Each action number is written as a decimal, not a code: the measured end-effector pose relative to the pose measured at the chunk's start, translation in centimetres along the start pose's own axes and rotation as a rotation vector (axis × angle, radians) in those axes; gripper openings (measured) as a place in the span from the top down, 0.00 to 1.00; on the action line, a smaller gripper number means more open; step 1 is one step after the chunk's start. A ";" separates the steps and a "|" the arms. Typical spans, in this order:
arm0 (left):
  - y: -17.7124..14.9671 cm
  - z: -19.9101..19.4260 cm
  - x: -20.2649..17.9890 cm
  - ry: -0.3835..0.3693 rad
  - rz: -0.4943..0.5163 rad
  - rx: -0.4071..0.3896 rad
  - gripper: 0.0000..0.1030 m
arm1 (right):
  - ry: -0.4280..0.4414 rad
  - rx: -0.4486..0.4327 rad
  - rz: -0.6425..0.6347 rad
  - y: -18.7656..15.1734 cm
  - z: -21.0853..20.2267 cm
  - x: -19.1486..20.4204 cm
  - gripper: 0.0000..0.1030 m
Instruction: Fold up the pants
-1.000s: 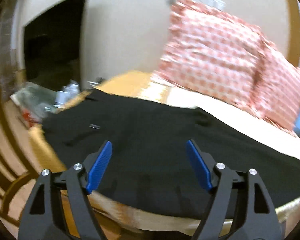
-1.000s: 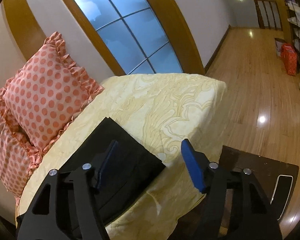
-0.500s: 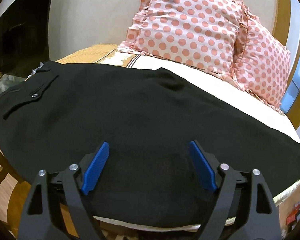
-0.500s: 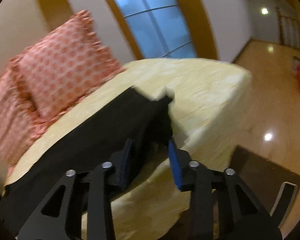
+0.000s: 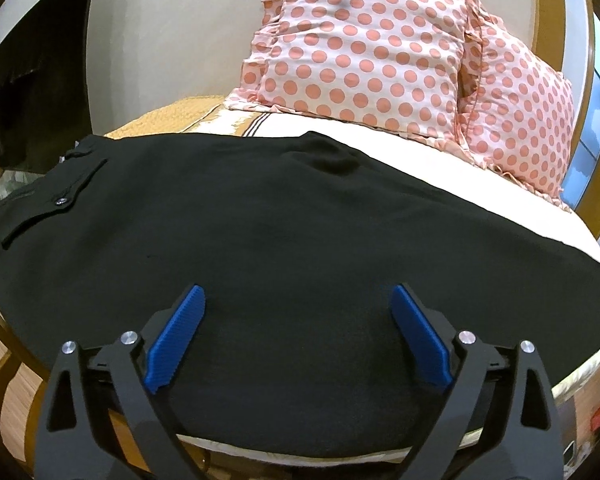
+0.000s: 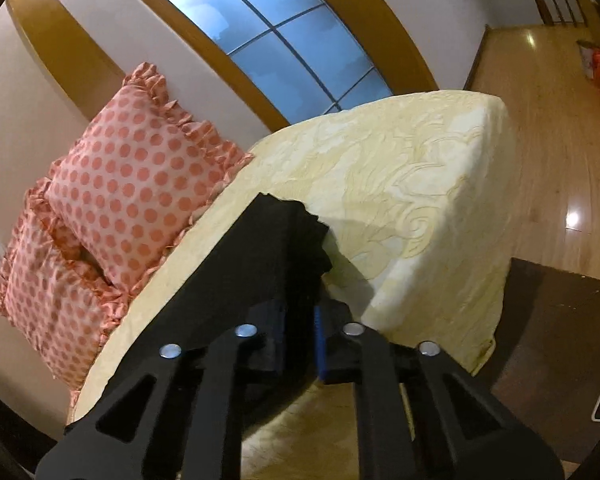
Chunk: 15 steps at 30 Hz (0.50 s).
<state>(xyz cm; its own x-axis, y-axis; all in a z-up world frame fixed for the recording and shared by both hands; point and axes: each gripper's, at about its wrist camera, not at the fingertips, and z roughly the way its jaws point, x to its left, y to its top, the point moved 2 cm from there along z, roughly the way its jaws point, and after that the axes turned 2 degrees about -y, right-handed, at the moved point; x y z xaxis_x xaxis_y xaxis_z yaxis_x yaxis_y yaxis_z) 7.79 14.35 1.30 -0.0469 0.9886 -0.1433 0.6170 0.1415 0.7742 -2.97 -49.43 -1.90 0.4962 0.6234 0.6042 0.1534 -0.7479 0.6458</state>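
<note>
1. The right gripper [image 6: 300, 320] is clamping its jaws on the hem end of the black pants [image 6: 236, 280], with the dark cloth bunching up between the two closed fingers and only a thin strip of one blue pad [image 6: 318, 340] showing.

2. The left gripper [image 5: 296, 312] is hanging with its jaws spread wide, the two blue pads [image 5: 176, 340] well apart and nothing sitting between them (whether the tips are touching the cloth cannot be told from this angle).

3. The pants [image 5: 284, 240] are lying lengthwise across the bed [image 6: 412, 184], filling most of the left wrist view; the waistband with its buttoned back pocket [image 5: 56, 204] is sitting at the bed's left end, and the leg is running off toward the right.

4. In the right wrist view the pinched leg end is rising off the bed's pale yellow cover, its ragged edge standing up and casting a shadow on the cover beside it.

5. Two pink polka-dot pillows [image 5: 364, 52] are leaning at the far side of the bed, behind the pants and apart from them.

6. An arched window [image 6: 276, 40] is standing behind the bed, and a wooden floor [image 6: 540, 92] is stretching away past the bed's end.
</note>
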 end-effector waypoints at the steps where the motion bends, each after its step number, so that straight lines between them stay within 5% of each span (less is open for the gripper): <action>1: -0.1 0.0 0.0 0.000 0.005 -0.002 0.08 | 0.011 -0.014 -0.034 0.1 -0.3 1.0 0.92; 5: 0.0 0.0 0.1 -0.018 -0.003 -0.011 0.05 | 0.104 -0.036 -0.135 0.8 -1.5 5.9 0.92; 9: -0.1 0.1 0.0 -0.014 0.003 -0.017 0.03 | 0.292 -0.020 -0.272 -0.1 -2.7 14.2 0.92; 15: -0.1 0.0 0.1 -0.026 -0.019 -0.035 0.02 | 0.674 0.233 -0.482 -9.4 -2.9 28.5 0.92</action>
<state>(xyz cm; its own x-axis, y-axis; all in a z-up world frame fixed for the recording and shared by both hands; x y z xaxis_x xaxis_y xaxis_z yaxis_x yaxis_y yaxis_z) 7.75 14.44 1.24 -0.0381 0.9840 -0.1738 0.5879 0.1627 0.7924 7.30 -23.99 10.64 -0.2699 0.8323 0.4842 0.4253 -0.3481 0.8355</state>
